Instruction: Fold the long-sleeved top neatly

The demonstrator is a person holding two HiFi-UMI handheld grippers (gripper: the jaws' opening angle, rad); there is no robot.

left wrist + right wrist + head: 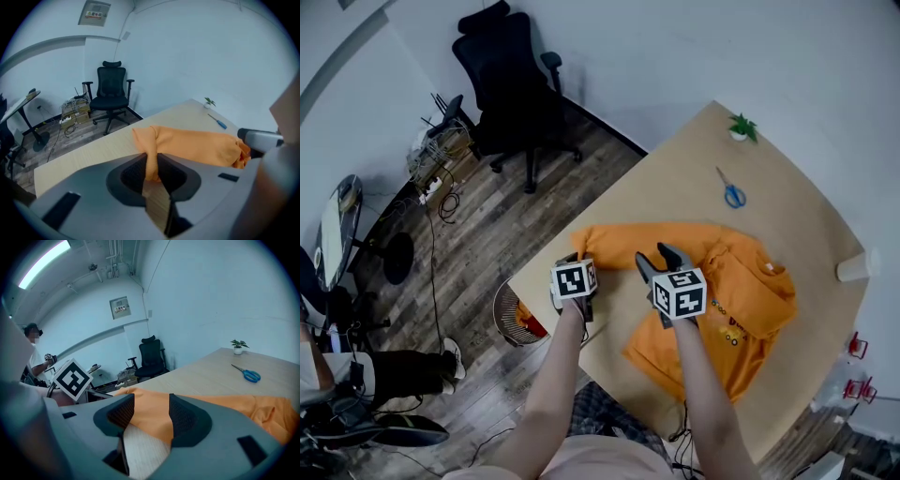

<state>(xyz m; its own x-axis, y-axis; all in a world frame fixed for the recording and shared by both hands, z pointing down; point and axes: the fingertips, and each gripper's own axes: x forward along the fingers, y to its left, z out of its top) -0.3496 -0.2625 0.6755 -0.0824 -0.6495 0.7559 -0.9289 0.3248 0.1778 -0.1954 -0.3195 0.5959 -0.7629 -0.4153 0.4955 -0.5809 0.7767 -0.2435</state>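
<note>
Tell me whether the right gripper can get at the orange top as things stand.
Probably yes. The right gripper has its jaws apart, with the orange top already lying between them and nothing over it. The left gripper, shut on a fold of it, sits off to one side.

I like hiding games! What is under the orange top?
The wooden table lies under the orange top. Whether anything else hides beneath it cannot be seen, because the cloth covers that spot.

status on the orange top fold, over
Left gripper shut on orange top. Right gripper open over its cloth. Top partly folded on table. Scissors well clear.
</note>
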